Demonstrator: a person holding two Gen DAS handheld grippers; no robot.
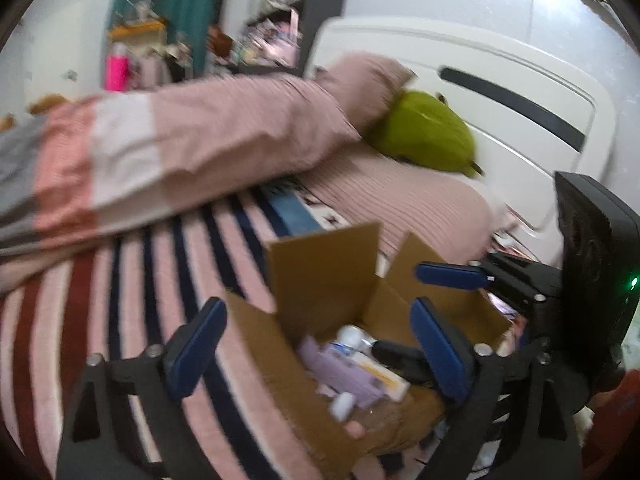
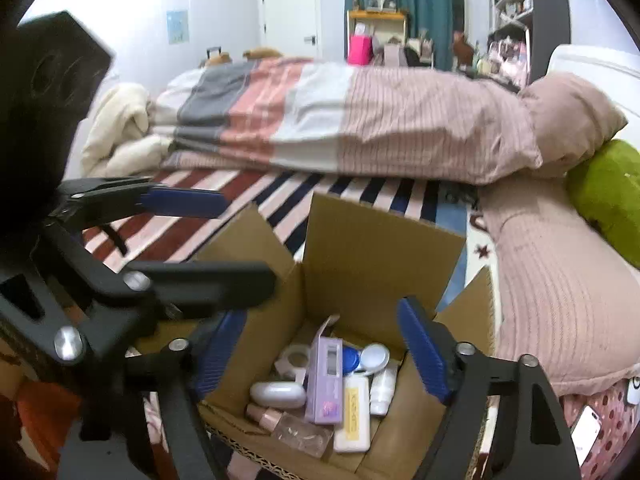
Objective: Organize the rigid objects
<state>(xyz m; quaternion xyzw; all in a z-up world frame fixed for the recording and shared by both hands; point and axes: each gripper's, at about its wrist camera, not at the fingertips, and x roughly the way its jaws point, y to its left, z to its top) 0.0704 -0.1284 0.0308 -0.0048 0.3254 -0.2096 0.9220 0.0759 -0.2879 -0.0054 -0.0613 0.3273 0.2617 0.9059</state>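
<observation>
A bed (image 2: pixel 224 200) with a striped cover carries a rolled pink quilt (image 2: pixel 360 120), a ribbed pink pillow (image 2: pixel 560 288) and a green cushion (image 2: pixel 608 192); at its near edge stands an open cardboard box (image 2: pixel 380 248), flaps up. Both grippers hover over the box, spread wide and holding nothing: the right gripper (image 2: pixel 324 350) directly above its opening, the left gripper (image 1: pixel 316 348) alongside. Inside the box lie a lilac carton (image 2: pixel 326 380), a white tube with a yellow label (image 2: pixel 354 416), a white oval case (image 2: pixel 278 396), a small white bottle (image 2: pixel 382 392) and a roll of tape (image 2: pixel 294 360), crowded together and touching
</observation>
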